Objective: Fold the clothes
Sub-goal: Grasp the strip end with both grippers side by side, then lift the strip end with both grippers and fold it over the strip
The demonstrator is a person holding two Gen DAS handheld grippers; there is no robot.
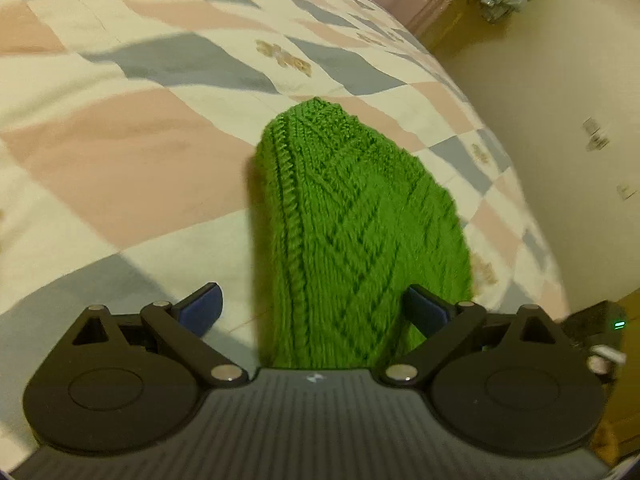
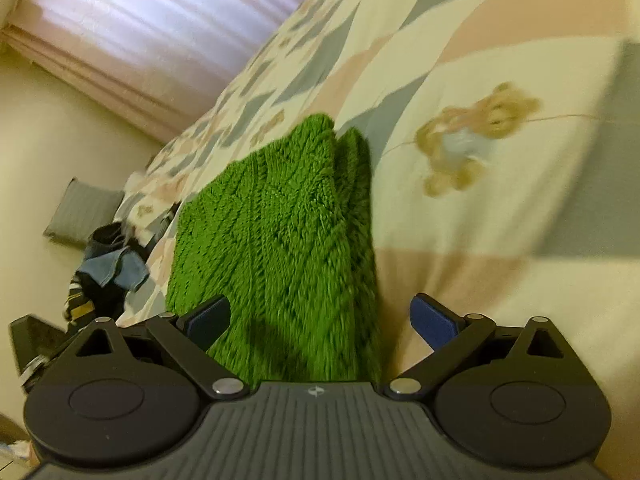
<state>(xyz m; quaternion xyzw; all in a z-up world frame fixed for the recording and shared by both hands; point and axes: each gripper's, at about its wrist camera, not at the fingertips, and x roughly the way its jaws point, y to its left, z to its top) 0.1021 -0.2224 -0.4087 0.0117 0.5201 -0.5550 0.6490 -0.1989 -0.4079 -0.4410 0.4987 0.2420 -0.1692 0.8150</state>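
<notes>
Nearing done on this piece: green knit (image 1: pixel 352 232) lying folded into a bundle on the bed (image 1: pixel 120 160), sitting between released jaws of left tool (image 1: pixel 316 308) and right tool (image 2: pixel 320 316), pile (image 2: pixel 108 272) beside bed waiting.

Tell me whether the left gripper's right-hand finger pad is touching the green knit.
Cannot tell. In the left wrist view, the blue pad of the open left gripper overlaps the edge of the green knit, but that view cannot separate contact from simple overlap.
</notes>
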